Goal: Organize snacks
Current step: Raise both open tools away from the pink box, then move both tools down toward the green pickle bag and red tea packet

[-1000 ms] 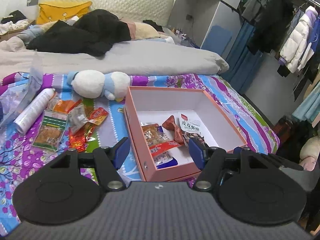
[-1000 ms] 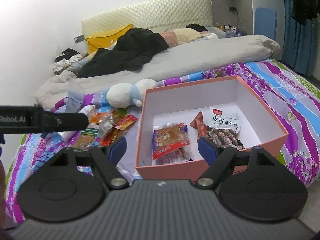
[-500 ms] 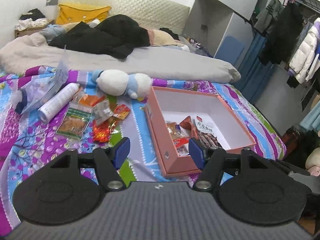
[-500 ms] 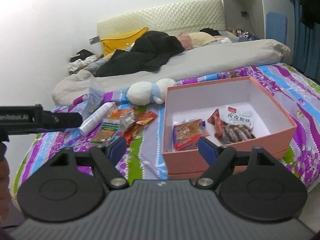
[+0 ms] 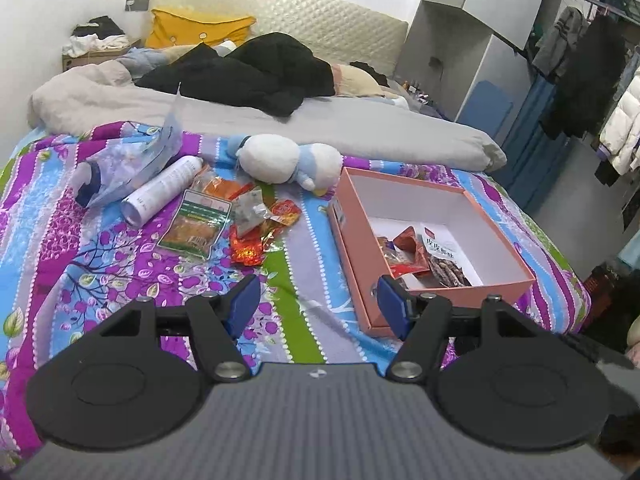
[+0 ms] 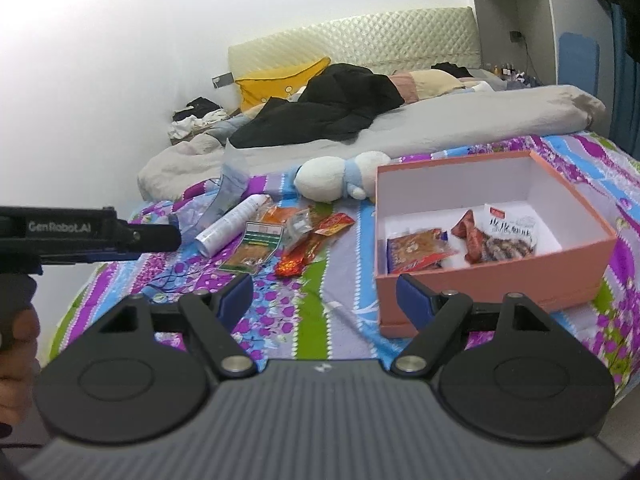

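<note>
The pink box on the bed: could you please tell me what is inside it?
The pink box holds an orange snack packet, a red wrapped snack and a white bag of dark sticks. They overlap, and the near wall hides the front floor, so anything underneath cannot be seen.

Pink box point(image 5: 362, 280), white inside; purple-blue floral bedspread point(image 5: 100, 264); yellow pillow point(image 5: 196, 32).

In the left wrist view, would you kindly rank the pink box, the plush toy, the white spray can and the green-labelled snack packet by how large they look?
1. pink box
2. plush toy
3. and 4. white spray can and green-labelled snack packet: these look about alike, so I will not rank them.
</note>
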`<state>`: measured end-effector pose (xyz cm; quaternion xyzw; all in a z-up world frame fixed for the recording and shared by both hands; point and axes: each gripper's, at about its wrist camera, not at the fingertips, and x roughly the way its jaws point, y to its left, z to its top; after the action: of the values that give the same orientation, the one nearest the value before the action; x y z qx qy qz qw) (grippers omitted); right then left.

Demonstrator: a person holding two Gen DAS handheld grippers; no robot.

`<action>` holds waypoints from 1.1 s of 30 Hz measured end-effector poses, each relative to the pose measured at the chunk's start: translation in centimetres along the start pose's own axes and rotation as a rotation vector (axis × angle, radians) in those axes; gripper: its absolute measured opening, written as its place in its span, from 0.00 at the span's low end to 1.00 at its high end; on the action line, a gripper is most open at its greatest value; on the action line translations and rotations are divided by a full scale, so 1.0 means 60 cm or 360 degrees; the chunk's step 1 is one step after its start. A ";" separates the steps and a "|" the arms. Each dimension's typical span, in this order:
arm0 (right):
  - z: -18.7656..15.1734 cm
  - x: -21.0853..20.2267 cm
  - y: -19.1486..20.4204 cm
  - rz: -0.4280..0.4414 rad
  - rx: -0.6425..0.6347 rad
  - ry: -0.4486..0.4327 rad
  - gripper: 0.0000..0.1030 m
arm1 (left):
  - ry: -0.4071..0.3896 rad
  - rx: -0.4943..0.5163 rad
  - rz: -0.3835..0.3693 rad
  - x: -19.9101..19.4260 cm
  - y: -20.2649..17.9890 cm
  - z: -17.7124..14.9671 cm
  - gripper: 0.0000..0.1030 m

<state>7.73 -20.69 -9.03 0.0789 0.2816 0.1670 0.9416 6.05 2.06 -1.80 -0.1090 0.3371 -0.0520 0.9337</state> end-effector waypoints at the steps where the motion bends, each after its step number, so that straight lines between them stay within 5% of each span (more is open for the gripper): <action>1: -0.006 -0.001 0.004 0.0014 -0.0007 0.0000 0.78 | -0.0005 0.0002 0.0003 -0.003 0.002 -0.002 0.68; 16: -0.040 0.016 0.044 0.0072 -0.0130 0.0048 0.77 | 0.0120 -0.0064 0.0047 -0.002 0.052 -0.060 0.68; 33: -0.037 0.089 0.071 0.0077 -0.0168 0.0113 0.77 | 0.0231 -0.0136 0.0093 0.088 0.117 -0.031 0.68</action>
<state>9.55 -14.68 -12.53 0.0300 0.3036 0.2070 0.9296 9.07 7.64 -8.14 -0.1348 0.4088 -0.0180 0.9024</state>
